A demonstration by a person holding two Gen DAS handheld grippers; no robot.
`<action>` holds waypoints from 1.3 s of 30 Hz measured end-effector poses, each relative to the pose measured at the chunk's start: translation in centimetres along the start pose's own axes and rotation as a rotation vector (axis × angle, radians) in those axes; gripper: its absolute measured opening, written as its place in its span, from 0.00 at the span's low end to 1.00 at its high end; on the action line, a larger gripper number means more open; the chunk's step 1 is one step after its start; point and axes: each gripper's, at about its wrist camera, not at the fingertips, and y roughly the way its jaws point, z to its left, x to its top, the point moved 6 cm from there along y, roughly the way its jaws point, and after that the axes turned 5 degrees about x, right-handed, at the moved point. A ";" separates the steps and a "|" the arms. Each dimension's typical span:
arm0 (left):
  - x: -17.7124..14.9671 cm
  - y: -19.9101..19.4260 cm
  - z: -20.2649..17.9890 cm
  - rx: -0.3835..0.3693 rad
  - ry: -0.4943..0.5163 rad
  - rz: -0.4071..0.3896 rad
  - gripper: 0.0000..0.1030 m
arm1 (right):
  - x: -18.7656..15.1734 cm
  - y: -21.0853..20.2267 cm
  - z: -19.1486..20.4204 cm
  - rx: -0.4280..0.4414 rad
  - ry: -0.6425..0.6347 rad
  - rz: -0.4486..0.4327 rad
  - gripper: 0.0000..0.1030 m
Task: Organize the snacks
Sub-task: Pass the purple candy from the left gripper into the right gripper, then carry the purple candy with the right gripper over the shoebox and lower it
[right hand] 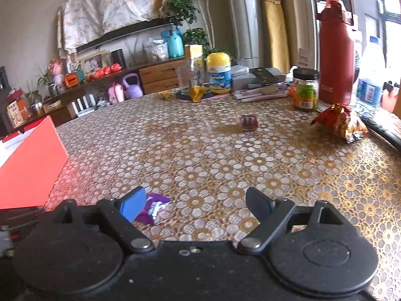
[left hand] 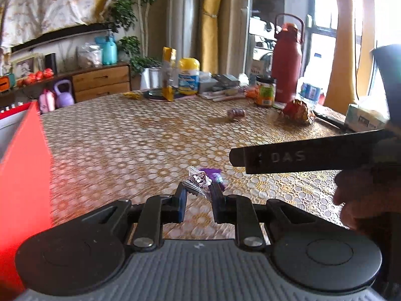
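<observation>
here, left gripper point(left hand: 198, 190) fingers tight on a silver-purple candy wrapper point(left hand: 198, 179), right gripper point(right hand: 195, 200) fingers wide apart, empty

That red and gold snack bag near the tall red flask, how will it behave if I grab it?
The red and gold snack bag looks crumpled and puffy, so it probably gives under the fingers and is light. Its glossy film may slip. It lies slumped on the tablecloth, so rolling seems unlikely.

At the desk's point(right hand: 225, 155) far edge stand a red flask point(right hand: 335, 50), a jar point(right hand: 306, 89) and a yellow-capped tub point(right hand: 218, 74). Behind it a wooden sideboard point(right hand: 158, 75) carries a teal bottle point(right hand: 175, 41).
</observation>
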 end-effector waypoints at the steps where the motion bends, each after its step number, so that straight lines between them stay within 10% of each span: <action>1: -0.1 -0.8 0.6 0.006 -0.011 -0.008 0.19 | -0.1 0.1 0.3 0.005 -0.009 0.001 0.84; 9: -0.3 -4.2 3.0 0.058 -0.067 -0.040 0.19 | -0.8 2.1 3.6 0.021 -0.167 0.020 0.59; 16: -0.2 -4.4 3.5 0.060 -0.079 -0.044 0.19 | -1.8 4.2 5.5 0.007 -0.210 0.065 0.57; 25: -0.5 -4.5 3.4 0.049 -0.085 -0.050 0.19 | -2.5 4.6 5.7 -0.020 -0.212 0.045 0.20; 39: 0.6 -6.0 2.8 0.029 -0.086 -0.094 0.19 | -1.3 1.6 4.7 -0.009 -0.171 -0.011 0.17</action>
